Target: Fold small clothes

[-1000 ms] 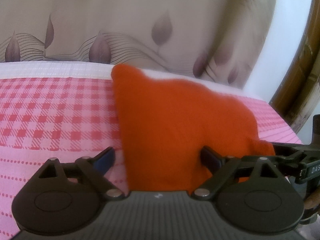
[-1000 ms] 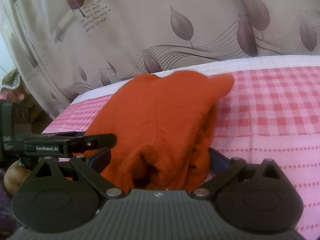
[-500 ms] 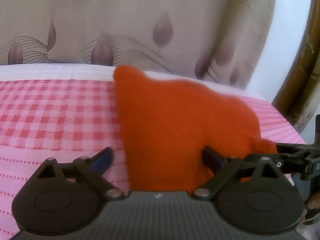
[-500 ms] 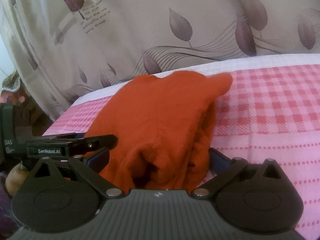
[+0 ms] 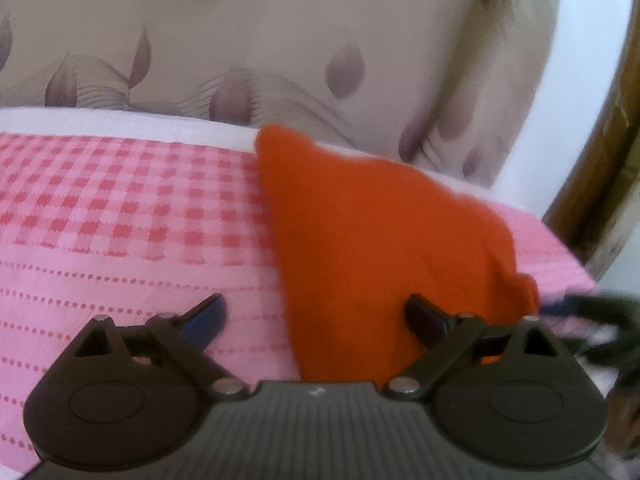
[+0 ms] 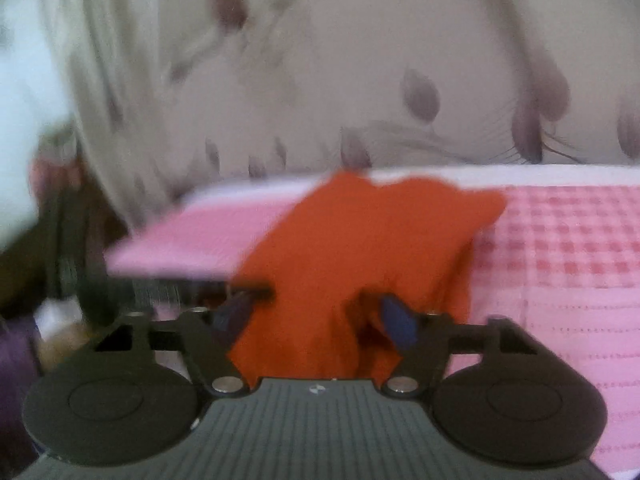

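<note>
Right now a soft orange fleece garment [image 5: 384, 240] lies bunched on a bed covered with a pink sheet [image 5: 120, 264], part checked in red and pink and part marked with dotted lines. The garment stretches from the bed's white far border [image 5: 120, 124] toward the near edge, where both claws meet it.

Seen from the left wrist, the left claw [image 5: 320, 316] stands wide apart. Its left finger, with a blue pad [image 5: 206, 320], hovers over bare pink sheet, clear of the cloth; its right finger [image 5: 426, 318] overlaps the orange fabric, and the garment's left edge runs between the two. Neither pad presses on the cloth. A dark blurred shape at the right edge of this view is probably the other tool, though it is too smeared to be sure.

From the right wrist, much blurred, the right claw [image 6: 316, 320] is closing with a raised fold of the orange garment between its fingers. The left blue pad [image 6: 234, 316] sits at the cloth's edge and the right blue pad [image 6: 398, 322] lies against a dark crease; whether they already pinch the fabric I cannot tell.

Behind the bed hangs a beige curtain with purple leaf prints [image 5: 280, 48], and a brown wooden frame [image 5: 608, 152] stands at the far right.
</note>
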The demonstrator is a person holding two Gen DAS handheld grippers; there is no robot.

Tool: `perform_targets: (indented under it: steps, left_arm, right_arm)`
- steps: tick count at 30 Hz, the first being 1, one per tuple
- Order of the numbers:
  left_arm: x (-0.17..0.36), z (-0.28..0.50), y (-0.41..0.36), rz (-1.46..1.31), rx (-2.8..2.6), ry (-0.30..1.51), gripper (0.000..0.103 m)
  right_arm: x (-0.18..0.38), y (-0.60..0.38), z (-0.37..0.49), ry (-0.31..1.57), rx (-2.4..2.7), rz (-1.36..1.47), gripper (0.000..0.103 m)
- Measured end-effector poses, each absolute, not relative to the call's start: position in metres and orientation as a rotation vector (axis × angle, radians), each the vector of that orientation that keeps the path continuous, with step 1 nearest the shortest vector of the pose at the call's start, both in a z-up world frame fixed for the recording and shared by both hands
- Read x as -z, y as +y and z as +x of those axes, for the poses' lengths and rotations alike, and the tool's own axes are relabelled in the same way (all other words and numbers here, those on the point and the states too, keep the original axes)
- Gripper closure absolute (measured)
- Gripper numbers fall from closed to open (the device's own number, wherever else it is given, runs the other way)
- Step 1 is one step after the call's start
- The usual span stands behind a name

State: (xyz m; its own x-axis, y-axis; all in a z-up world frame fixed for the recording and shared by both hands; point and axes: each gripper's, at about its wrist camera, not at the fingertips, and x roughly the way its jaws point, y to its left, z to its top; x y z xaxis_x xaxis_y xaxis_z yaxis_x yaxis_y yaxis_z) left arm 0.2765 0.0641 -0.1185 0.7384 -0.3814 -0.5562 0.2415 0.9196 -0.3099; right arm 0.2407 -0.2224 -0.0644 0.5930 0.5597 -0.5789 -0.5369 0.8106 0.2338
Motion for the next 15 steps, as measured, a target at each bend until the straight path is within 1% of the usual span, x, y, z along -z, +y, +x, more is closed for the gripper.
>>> perform_targets:
  steps: [1,3,4,7,9,10,11,12,13,15]
  left_arm:
    - [0.119,0.276,0.066,-0.238,0.349,0.654,0.006]
    - [0.12,0.276,0.069,-0.253,0.349,0.651,0.006]
    - [0.119,0.276,0.069,-0.251,0.348,0.65,0.006]
    - [0.119,0.276,0.068,-0.246,0.352,0.648,0.006]
    - [0.119,0.275,0.07,-0.265,0.355,0.646,0.006]
    - [0.118,0.274,0.071,-0.278,0.358,0.644,0.006]
    - [0.118,0.274,0.072,-0.295,0.36,0.64,0.006]
    - [0.118,0.274,0.075,-0.31,0.36,0.634,0.006]
    - [0.119,0.274,0.077,-0.324,0.357,0.63,0.006]
    - [0.121,0.275,0.08,-0.348,0.355,0.624,0.006]
  right_arm:
    - [0.072,-0.221,0.239,0.727,-0.615,0.005,0.062]
    - [0.075,-0.225,0.232,0.707,-0.607,-0.006,0.064]
    - [0.073,-0.225,0.232,0.713,-0.597,-0.023,0.068]
    - [0.068,-0.232,0.235,0.736,-0.601,0.012,0.068]
    - [0.063,-0.241,0.231,0.741,-0.611,0.057,0.065]
    - [0.06,-0.247,0.229,0.736,-0.623,0.101,0.059]
    - [0.057,-0.253,0.227,0.721,-0.63,0.163,0.056]
    - [0.055,-0.261,0.226,0.704,-0.633,0.228,0.051]
    - [0.053,-0.267,0.228,0.692,-0.639,0.281,0.048]
    - [0.058,-0.268,0.234,0.727,-0.622,0.291,0.048]
